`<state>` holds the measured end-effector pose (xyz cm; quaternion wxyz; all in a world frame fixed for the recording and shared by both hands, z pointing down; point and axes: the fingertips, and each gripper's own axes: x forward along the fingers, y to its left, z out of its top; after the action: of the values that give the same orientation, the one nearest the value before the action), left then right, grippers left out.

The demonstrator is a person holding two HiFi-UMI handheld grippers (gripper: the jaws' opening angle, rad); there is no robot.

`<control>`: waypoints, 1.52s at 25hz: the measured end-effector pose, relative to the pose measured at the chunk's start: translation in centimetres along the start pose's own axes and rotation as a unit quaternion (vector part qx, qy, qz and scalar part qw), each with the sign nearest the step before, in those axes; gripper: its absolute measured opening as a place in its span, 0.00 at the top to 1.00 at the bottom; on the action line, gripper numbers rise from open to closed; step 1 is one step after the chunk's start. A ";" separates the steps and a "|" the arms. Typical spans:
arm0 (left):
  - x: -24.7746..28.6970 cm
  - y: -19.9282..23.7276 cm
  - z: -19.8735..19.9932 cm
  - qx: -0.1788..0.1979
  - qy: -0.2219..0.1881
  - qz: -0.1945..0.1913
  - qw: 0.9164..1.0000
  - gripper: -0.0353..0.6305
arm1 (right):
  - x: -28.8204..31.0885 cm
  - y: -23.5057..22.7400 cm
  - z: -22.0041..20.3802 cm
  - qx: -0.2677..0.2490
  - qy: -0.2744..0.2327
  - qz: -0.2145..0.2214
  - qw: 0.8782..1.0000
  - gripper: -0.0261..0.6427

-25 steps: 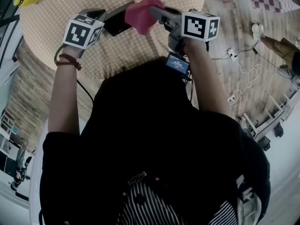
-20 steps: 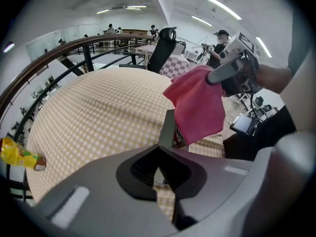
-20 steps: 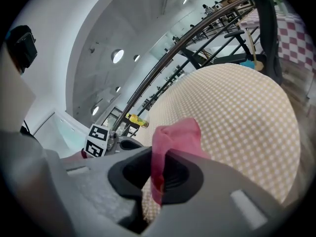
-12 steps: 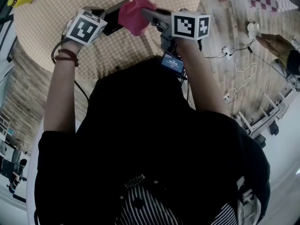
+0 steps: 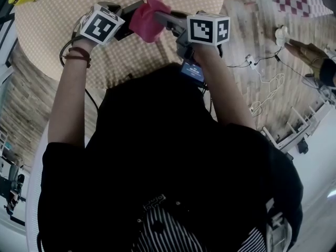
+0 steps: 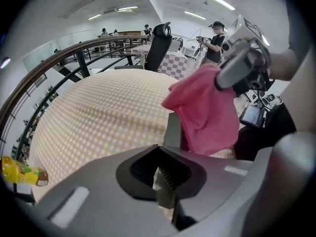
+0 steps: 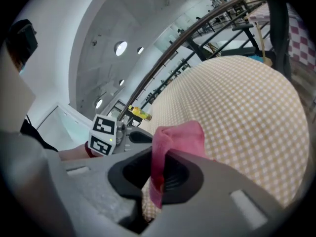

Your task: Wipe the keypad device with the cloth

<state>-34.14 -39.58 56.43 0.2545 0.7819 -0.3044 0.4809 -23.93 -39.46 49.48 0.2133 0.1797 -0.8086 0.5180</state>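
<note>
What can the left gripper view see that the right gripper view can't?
Only the left gripper view: the device, edge-on in the left gripper, a black chair and a small screen. Only the right gripper view: the left gripper's marker cube and round wall lights. Both: the pink cloth in the right gripper, the checked table and a yellow packet.
</note>
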 end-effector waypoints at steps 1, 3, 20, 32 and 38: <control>-0.1 0.0 0.0 0.010 0.000 0.005 1.000 0.94 | -0.6 0.1 1.0 -0.006 -0.017 0.005 1.000 0.91; 0.0 0.1 -0.1 0.034 0.000 0.019 0.999 0.94 | -2.2 0.4 3.6 -0.017 -0.052 0.025 0.998 0.91; 0.1 1.4 -0.8 0.013 -0.001 0.067 0.998 0.94 | 6.2 2.1 -3.4 -0.012 0.028 0.008 1.000 0.91; 0.5 1.6 -0.4 0.004 -0.005 0.074 0.997 0.95 | 11.5 1.6 -3.8 -0.009 -0.012 -0.019 1.000 0.91; 1.3 1.1 0.2 0.056 0.021 0.074 0.995 0.95 | 11.2 0.9 -4.7 0.002 -0.031 0.005 1.000 0.91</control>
<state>-34.39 -40.77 57.70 0.1802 0.7598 -0.3286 0.5312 -33.06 -35.62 56.48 0.1853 0.1915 -0.8148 0.5149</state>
